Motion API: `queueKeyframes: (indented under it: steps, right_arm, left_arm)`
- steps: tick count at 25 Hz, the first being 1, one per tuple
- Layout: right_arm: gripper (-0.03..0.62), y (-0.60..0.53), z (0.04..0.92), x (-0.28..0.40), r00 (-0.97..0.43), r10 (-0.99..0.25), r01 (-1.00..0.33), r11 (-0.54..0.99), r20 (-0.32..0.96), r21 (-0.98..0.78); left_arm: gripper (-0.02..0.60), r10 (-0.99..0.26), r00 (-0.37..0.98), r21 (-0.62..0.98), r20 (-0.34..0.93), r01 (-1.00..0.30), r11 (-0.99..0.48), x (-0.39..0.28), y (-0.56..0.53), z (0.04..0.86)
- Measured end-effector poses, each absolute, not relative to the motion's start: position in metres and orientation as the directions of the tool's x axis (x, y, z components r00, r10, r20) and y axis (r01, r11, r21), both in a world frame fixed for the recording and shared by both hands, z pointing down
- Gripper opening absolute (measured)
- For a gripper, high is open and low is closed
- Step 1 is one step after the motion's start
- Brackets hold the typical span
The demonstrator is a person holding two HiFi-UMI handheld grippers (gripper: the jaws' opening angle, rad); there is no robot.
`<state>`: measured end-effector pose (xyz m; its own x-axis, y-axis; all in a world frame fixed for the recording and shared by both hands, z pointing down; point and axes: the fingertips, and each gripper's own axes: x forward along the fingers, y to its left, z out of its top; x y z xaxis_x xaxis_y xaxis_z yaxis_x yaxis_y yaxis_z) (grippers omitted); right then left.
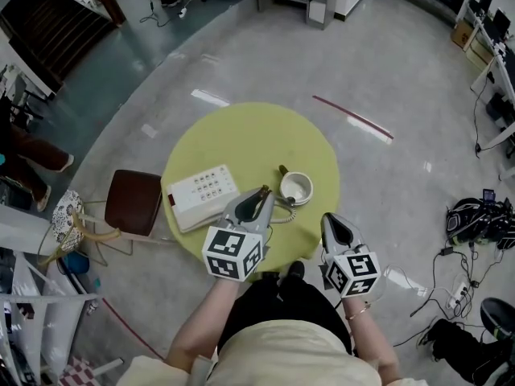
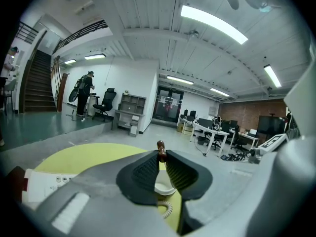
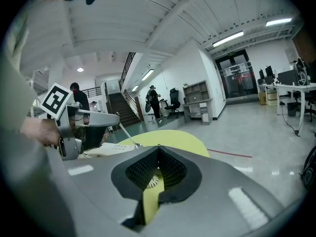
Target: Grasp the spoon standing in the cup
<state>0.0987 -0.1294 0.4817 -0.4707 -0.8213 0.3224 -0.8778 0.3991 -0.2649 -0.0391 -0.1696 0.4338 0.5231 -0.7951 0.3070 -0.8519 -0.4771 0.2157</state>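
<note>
I judged the pinch should stay firm and rise straight, or the cup (image 1: 296,188) might tip. The round table (image 1: 241,131) looked matte yellow-green and the cup glazed white. My left gripper (image 2: 161,155) clamped the brown knob of the thin spoon (image 2: 160,146) standing in it (right gripper (image 3: 158,147) clenched, empty).

Glossy grey floor (image 1: 386,71), red line (image 1: 354,117) across it. Brown chair (image 1: 133,202) beside round yellow-green tabletop (image 1: 241,135). Staircase (image 2: 29,88); ceiling strip lights (image 2: 212,23) on.
</note>
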Motion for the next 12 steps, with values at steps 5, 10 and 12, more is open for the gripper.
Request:
queueKeyframes:
  steps: [5,10,12]
  right_arm:
    - [-0.002,-0.126,0.476,0.097,-0.477,-0.822,-0.875,0.411,0.311,-0.257]
    - [-0.002,-0.122,0.472,0.095,-0.484,-0.821,-0.872,0.422,0.303,-0.249]
    - [-0.002,-0.119,0.472,0.094,-0.487,-0.819,-0.870,0.426,0.302,-0.248]
  left_arm:
    - [0.048,-0.792,0.527,0.201,0.308,-0.850,-0.487,-0.039,-0.160,0.431]
    - [0.048,-0.786,0.532,0.204,0.315,-0.847,-0.492,-0.038,-0.149,0.433]
    - [0.048,-0.783,0.532,0.200,0.321,-0.846,-0.493,-0.038,-0.143,0.435]
